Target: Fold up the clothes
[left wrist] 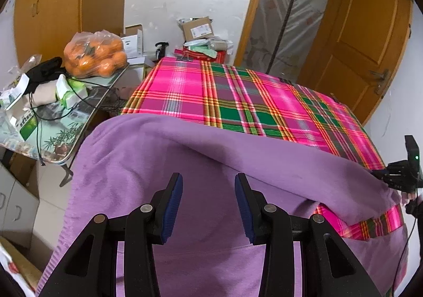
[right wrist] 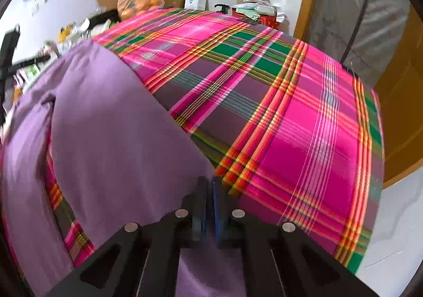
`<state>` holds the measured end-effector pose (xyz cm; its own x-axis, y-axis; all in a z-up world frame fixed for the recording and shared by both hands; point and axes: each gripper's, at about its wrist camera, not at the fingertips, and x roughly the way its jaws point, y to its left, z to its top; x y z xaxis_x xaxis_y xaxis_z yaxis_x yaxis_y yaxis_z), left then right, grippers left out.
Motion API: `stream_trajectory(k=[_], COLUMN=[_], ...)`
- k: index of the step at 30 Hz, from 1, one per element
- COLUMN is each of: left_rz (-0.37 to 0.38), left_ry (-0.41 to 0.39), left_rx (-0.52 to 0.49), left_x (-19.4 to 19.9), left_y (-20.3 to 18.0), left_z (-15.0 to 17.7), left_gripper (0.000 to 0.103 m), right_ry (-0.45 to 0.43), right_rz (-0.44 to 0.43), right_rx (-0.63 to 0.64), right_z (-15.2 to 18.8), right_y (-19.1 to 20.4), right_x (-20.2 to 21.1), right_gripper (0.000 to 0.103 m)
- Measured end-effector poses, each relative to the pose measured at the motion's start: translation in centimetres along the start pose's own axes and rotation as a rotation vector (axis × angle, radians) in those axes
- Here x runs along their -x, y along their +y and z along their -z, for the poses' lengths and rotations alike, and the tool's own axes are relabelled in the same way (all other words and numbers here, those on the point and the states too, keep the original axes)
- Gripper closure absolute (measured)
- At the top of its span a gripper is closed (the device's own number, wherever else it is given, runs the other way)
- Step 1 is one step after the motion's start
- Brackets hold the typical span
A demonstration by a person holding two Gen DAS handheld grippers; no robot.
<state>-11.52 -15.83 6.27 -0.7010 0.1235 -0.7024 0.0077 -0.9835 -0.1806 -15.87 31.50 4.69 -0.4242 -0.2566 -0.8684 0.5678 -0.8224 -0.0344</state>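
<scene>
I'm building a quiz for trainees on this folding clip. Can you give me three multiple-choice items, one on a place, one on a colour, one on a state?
1. Where does the bag of oranges sit?
A. on the plaid cloth
B. on the side table left of the plaid-covered table
C. on the floor

2. What colour is the garment being folded?
A. purple
B. white
C. yellow

3. How do the left gripper jaws stand?
A. shut flat together
B. apart, with the garment below them
C. clamped on a box

Answers: 1 B, the bag rests on the side table beside the plaid cloth. 2 A, the garment is plain purple in both views. 3 B, a clear gap shows between the blue pads.
</scene>
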Motion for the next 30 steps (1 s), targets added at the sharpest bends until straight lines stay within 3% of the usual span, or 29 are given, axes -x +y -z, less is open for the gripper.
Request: stream_trajectory(k=[9,15,21,30], left_rz=[-0.04,-0.098,-0.155,-0.174], left_ry=[-0.053,-0.074,-0.065,0.026], left_rx=[0.039,0.083,0.098,0.001], left_x=[0.8,1.1,0.3,-3.9], left_y=[1.6,4.2,7.1,9.6], left_z=[-1.7,-2.6,-4.0,-5.3], left_gripper=[0.061,0.061,0.061,0.06], right_ry=[-0.156,-0.062,-0.163,-0.115], right_rz=[0.175,0.281,0.164,-0.004], right_rx=[-0.099,-0.142,-0.059,0.116], right_z=[-4.7,-5.1,-7.5,-12.2], right_y=[-3.2,-4.0,-0.2,7.4], right_x=[2.0,-0.3,1.5,-3.3], right_gripper=[0.099,0.098,0.084,0.081])
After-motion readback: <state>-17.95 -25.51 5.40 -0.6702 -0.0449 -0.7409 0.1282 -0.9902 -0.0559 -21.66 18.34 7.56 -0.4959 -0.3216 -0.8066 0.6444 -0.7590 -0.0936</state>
